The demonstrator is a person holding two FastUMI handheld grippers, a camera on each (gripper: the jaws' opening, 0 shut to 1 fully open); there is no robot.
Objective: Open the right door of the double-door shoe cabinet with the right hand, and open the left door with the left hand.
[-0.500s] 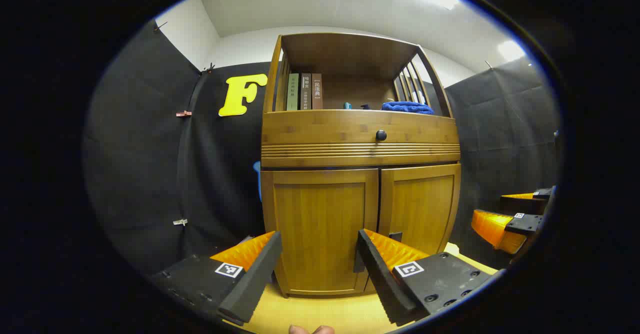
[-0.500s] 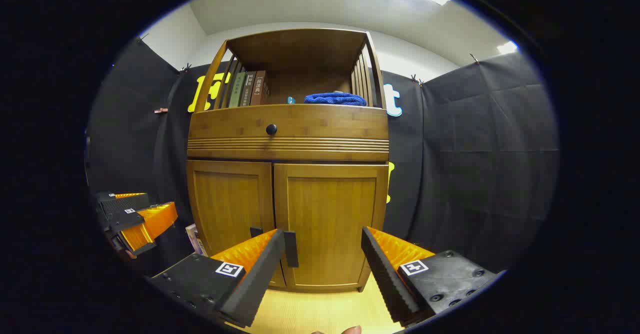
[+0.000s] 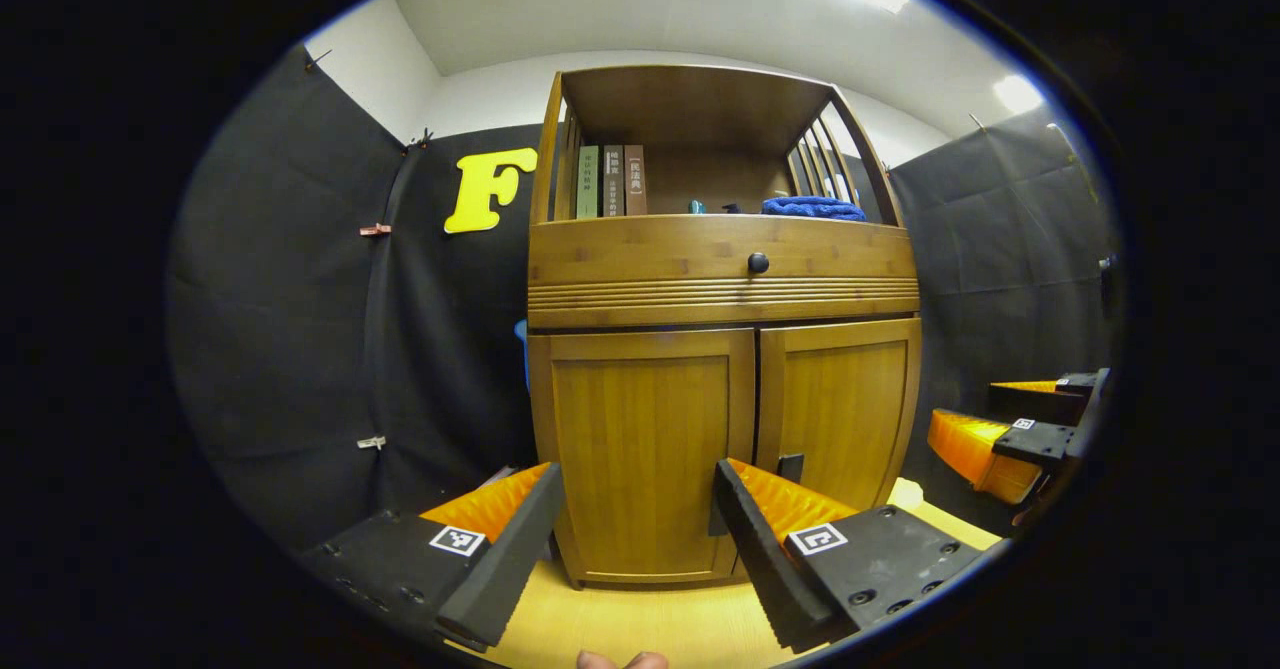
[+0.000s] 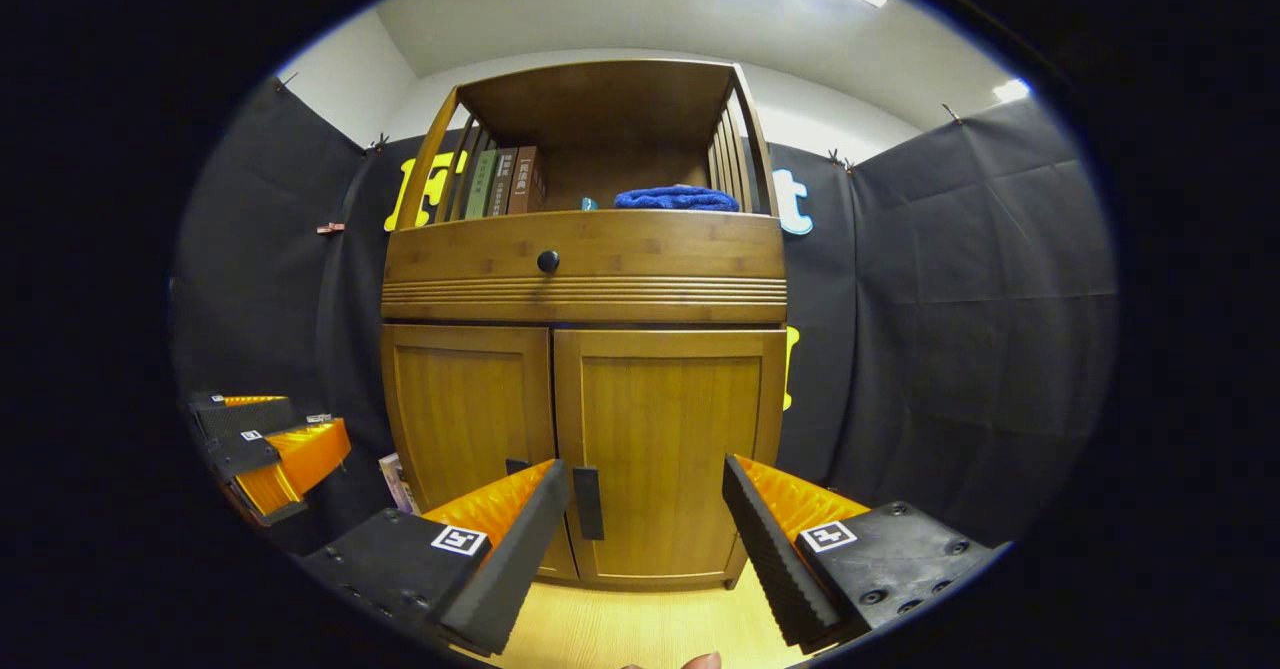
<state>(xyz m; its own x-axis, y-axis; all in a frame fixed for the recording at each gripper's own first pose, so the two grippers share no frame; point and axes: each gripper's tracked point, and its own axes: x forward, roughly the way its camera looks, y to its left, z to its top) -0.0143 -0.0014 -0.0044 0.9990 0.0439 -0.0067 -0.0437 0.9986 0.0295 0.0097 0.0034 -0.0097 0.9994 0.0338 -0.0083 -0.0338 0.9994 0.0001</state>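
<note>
Books (image 3: 606, 181) stand upright at the left end of the open top shelf of the shoe cabinet (image 3: 720, 279); their spines carry printed characters too small to read with confidence. A folded blue towel (image 3: 812, 208) lies at the right end of that shelf, with a small teal object just left of it that cannot be identified. Below the shelf a drawer front bears one dark round knob (image 3: 758, 263). Under it both doors are shut: the left door (image 3: 640, 449) and the right door (image 4: 665, 449) meet at the centre seam, each with a dark vertical handle (image 4: 587, 502) low beside that seam. The cabinet stands on a pale wooden floor (image 4: 640, 629) against the black cloth wall. The left gripper (image 3: 632, 529) is spread wide with nothing between its fingers, aimed at the left door and well short of it. The right gripper (image 4: 645, 529) is likewise spread and empty, facing the right door. Square black-and-white markers sit on the fingers' bases.
</note>
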